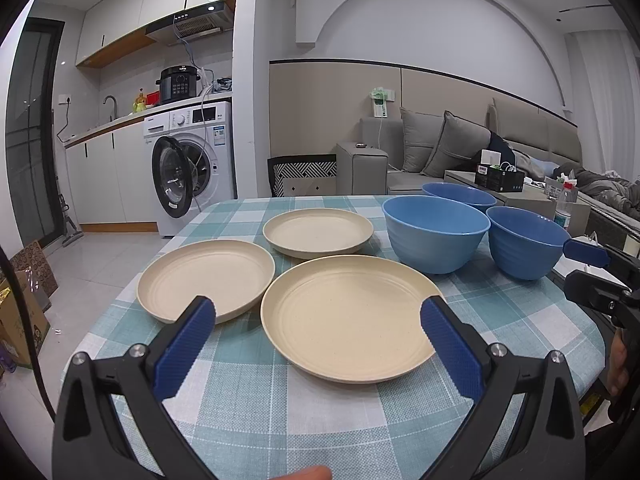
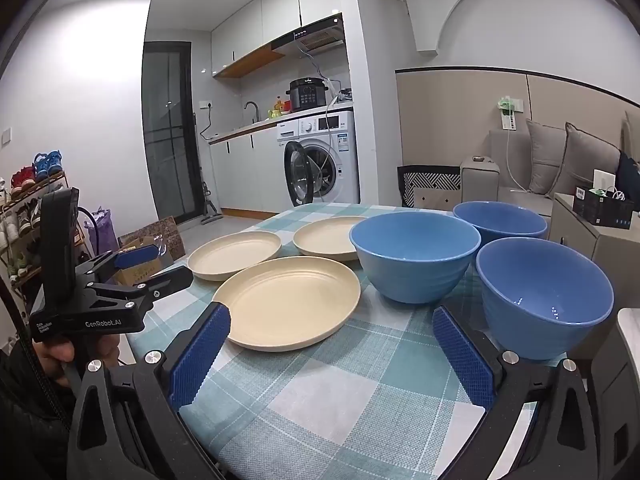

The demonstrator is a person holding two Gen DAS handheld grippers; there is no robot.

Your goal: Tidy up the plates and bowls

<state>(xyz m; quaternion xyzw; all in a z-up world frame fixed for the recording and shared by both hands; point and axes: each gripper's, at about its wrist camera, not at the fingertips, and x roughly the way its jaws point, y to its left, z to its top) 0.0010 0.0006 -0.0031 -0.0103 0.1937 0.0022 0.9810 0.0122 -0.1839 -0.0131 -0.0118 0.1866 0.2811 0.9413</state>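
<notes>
From the left wrist, the left tool [image 1: 316, 312] sits nearest, its blue pads spread wide with nothing between them, above the checked cloth of the bench [image 1: 340, 412]. The near plate [image 1: 352, 318] lies dead ahead at 12 o'clock, just past the pads. The left plate [image 1: 206, 278] is at 11 o'clock, the far plate [image 1: 318, 234] beyond at 12. The big bowl [image 1: 436, 232] stands at 1 o'clock, the right bowl [image 1: 528, 242] at 2, the far bowl [image 1: 459, 196] behind them. The right tool [image 1: 592, 268] shows at 3 o'clock.

From the right wrist, the right tool [image 2: 332, 332] is likewise wide and empty. The near plate [image 2: 288, 302] lies at 11 o'clock, beside the left pad; the right bowl [image 2: 544, 296] at 1 o'clock, beside the right pad; the big bowl [image 2: 414, 252] at 12.
</notes>
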